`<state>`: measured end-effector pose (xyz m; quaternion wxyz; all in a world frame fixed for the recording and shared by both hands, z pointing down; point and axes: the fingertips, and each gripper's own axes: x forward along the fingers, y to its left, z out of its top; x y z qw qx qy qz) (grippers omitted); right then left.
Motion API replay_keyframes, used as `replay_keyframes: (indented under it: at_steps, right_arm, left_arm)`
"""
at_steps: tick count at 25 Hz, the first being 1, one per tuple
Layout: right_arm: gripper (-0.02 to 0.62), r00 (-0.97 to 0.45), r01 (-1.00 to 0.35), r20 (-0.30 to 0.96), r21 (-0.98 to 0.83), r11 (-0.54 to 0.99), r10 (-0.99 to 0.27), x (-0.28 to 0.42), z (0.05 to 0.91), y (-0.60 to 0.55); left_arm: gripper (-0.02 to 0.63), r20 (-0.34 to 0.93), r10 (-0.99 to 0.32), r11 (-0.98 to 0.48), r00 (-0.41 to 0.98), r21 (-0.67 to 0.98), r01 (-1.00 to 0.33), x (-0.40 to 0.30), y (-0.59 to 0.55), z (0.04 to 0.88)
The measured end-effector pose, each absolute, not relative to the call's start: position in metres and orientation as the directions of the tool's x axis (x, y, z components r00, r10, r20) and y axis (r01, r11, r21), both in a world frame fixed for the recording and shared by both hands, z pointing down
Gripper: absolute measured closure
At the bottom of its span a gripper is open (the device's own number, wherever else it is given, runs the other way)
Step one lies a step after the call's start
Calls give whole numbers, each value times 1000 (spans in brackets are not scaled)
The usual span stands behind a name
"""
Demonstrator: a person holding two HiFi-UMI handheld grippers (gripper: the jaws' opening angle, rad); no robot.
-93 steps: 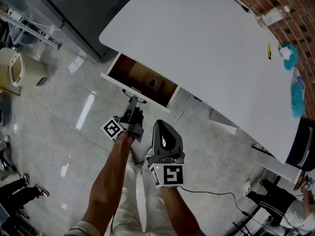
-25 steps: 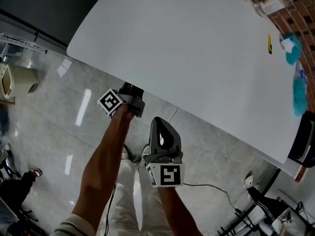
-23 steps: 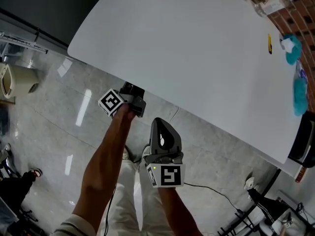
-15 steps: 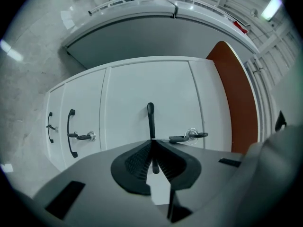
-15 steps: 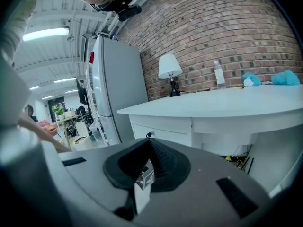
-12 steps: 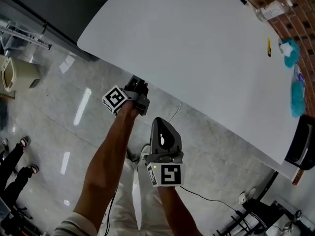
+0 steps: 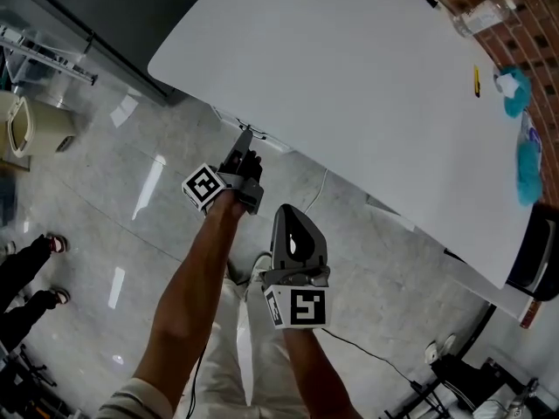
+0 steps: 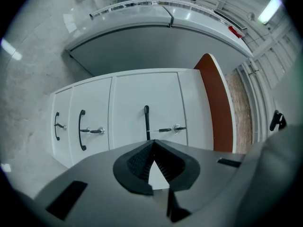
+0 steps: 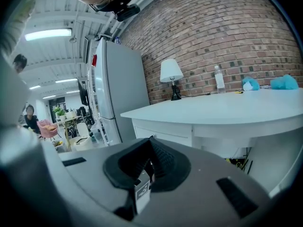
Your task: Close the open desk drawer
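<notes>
The white desk (image 7: 367,85) fills the head view, and only a thin white edge of the drawer (image 7: 258,136) shows under its near rim. In the left gripper view the drawer fronts stand flush; the top drawer (image 8: 142,98) carries a black handle (image 8: 147,122) and a key (image 8: 174,128). My left gripper (image 7: 242,147) points level at that front, a short way off it. Its jaws have just been closing and are shut, with nothing between them (image 8: 152,144). My right gripper (image 7: 291,221) hangs nearer me, shut and empty (image 9: 149,139).
Two lower drawers with black handles (image 8: 81,129) sit beside the top one. A bottle (image 7: 485,14) and teal cloths (image 7: 517,94) lie at the desk's far edge. A cream bin (image 7: 31,125) and a person's shoes (image 7: 52,244) are on the floor at left. A cable (image 7: 319,190) trails under the desk.
The drawer, open with my left gripper at its handle earlier, now sits in under the desk. Since a second ago my left gripper has drawn back from the desk edge.
</notes>
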<state>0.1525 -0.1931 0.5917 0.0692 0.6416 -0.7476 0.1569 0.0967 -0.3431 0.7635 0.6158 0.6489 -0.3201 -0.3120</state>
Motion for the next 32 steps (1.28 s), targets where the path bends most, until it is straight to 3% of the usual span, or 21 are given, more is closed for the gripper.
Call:
replay_keyframes:
  at_steps: [6,32]
  right_arm:
    - [584,-171,-979,300,-162,126,-938,142,586,-187]
    - [584,-134,-978,242,-189,89,-961,107,507,-175]
  left_arm:
    - [600,-77,-790,-92,608,996,7,89,-326,722]
    - [601,-160,-763,-249,626,967,-56,33,-269,567]
